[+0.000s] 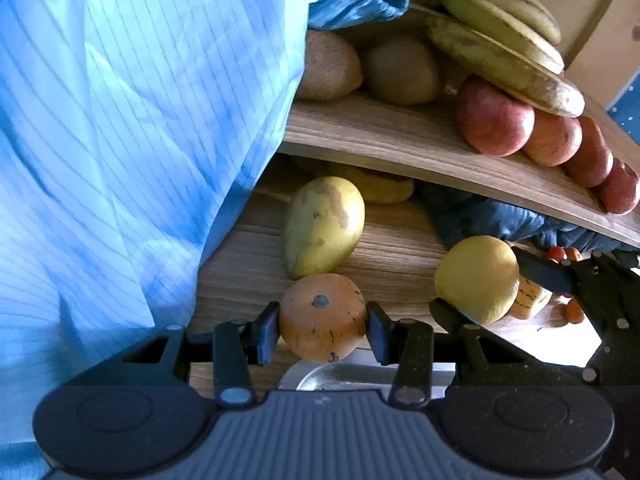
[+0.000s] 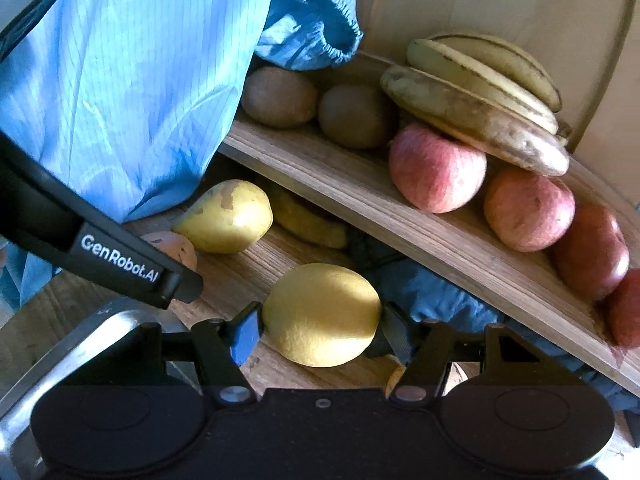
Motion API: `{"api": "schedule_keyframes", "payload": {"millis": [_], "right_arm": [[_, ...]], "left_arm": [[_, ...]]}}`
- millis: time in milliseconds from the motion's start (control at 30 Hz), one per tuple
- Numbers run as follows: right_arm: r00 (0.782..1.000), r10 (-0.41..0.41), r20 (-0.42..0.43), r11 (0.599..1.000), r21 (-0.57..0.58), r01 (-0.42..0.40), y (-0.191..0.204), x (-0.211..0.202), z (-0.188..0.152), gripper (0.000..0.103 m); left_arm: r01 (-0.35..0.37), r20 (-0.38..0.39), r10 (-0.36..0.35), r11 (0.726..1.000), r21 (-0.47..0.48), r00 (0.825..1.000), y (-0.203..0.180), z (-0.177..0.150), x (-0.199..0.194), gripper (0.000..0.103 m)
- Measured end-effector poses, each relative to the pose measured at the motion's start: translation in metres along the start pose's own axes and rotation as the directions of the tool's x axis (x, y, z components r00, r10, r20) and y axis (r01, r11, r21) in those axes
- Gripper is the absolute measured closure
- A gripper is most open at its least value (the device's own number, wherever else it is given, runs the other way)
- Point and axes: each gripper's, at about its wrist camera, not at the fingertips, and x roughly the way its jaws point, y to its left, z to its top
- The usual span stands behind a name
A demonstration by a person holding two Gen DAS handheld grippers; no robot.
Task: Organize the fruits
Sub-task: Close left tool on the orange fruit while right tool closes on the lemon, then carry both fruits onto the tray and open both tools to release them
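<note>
Between right tongs (image 2: 320, 326), lemon (image 2: 322, 314)

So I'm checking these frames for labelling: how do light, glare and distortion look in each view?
Left wrist view: fisheye bends the upper shelf into an arc, corners are black, and the blue garment is bright and washed out. Right wrist view: a sunlit patch falls on the lemon, the banana bunch is sharp, and the same curvature shows.

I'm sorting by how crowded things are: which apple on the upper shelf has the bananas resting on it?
The leftmost apple, beside the kiwis: the bananas lie across its top. The other apples to its right sit uncovered.
</note>
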Motion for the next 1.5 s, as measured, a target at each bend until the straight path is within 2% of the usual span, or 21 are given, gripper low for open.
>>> {"api": "schedule_keyframes", "payload": {"millis": [300,633,1033,1500], "right_arm": [[1.000,-0.022,0.014,1.000,0.018,0.022,0.018,-0.024,-0.014,0.037],[1.000,-0.001,0.011,1.000,0.019,0.001,0.038,-0.053,-0.035,0.037],[0.997,0.076,-0.009,0.997,-0.019,-0.076,0.061,-0.079,-0.059,0.037],[0.982,0.185,-0.048,0.979,-0.081,-0.188,0.083,-0.103,-0.091,0.037]], "left_arm": [[0.014,0.014,-0.014,1.000,0.016,1.000,-0.009,-0.013,-0.014,0.054],[0.007,0.009,-0.007,1.000,0.002,1.000,-0.009,-0.038,-0.027,0.054],[-0.027,-0.004,0.027,0.999,-0.045,1.000,-0.003,-0.077,-0.044,0.054],[-0.049,-0.027,0.047,0.995,-0.091,0.999,-0.004,-0.115,-0.051,0.054]]}}
